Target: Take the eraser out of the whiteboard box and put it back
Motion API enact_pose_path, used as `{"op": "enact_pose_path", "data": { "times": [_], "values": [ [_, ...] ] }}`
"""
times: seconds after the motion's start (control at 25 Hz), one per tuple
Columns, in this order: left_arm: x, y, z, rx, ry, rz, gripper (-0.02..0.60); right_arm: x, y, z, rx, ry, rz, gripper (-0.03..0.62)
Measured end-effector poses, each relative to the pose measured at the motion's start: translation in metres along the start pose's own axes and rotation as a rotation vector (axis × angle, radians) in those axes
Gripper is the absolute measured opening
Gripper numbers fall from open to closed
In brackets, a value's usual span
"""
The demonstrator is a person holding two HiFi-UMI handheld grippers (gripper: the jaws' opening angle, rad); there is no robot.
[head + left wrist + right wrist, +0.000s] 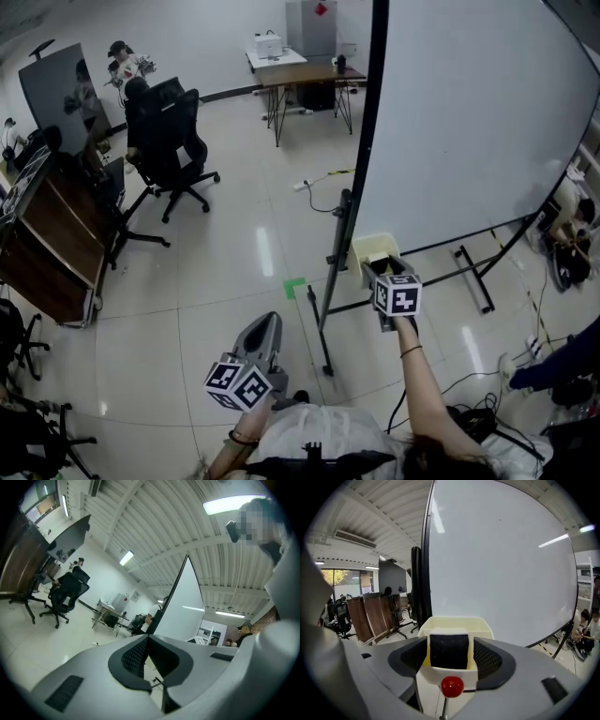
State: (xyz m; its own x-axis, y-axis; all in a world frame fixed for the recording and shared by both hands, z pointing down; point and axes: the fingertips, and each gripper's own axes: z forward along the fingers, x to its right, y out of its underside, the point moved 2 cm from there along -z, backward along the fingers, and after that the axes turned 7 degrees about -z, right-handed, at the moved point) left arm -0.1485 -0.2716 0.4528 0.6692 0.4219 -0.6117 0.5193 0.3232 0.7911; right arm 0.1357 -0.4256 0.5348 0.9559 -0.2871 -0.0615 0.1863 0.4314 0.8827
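Between the wide-apart jaws of the right gripper (450, 644) stands the eraser (449, 650), upright in the box (457, 623), dark felt face toward the camera and pale back on top. Neither pad presses on it: a sliver of the box's cream wall shows on each side, so the eraser sits free.

From this pose alone I cannot tell whether the eraser is yet to be lifted or has already been returned. If the lift is the step in hand, the jaws look well centred. What it seems to need is a little more reach, so the pads cover the eraser's sides rather than only its top corners. After that comes a square close, then a straight pull up along the box walls, so that the eraser does not wedge against the rim.

A red knob (452, 686) on a thin stem sits just under the box's near wall. Keeping the lower part of the gripper off it looks wise.

The box hangs at the lower edge of the whiteboard (501, 564), close to its dark side post.

The left gripper (148, 638) is held well apart from the box with its jaws together and nothing between them, pointing out over the floor.
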Motion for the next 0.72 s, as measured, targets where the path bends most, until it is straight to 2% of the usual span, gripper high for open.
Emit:
{"op": "enact_pose_path", "data": {
  "times": [0.08, 0.24, 0.4, 0.72],
  "values": [
    [-0.008, -0.005, 0.004, 0.003, -0.003, -0.003, -0.014, 0.001, 0.005, 0.006, -0.012, 0.007, -0.002, 0.328],
    [-0.018, -0.010, 0.014, 0.000, -0.005, -0.011, -0.014, 0.001, 0.002, 0.009, -0.016, 0.018, -0.031, 0.276],
    [-0.018, -0.006, 0.022, -0.020, 0.014, -0.022, -0.014, 0.004, 0.002, 0.008, -0.029, 0.027, -0.021, 0.272],
    [-0.008, 0.001, 0.027, -0.047, 0.045, -0.027, -0.014, 0.009, -0.040, -0.027, 0.089, 0.070, -0.011, 0.272]
  ]
}}
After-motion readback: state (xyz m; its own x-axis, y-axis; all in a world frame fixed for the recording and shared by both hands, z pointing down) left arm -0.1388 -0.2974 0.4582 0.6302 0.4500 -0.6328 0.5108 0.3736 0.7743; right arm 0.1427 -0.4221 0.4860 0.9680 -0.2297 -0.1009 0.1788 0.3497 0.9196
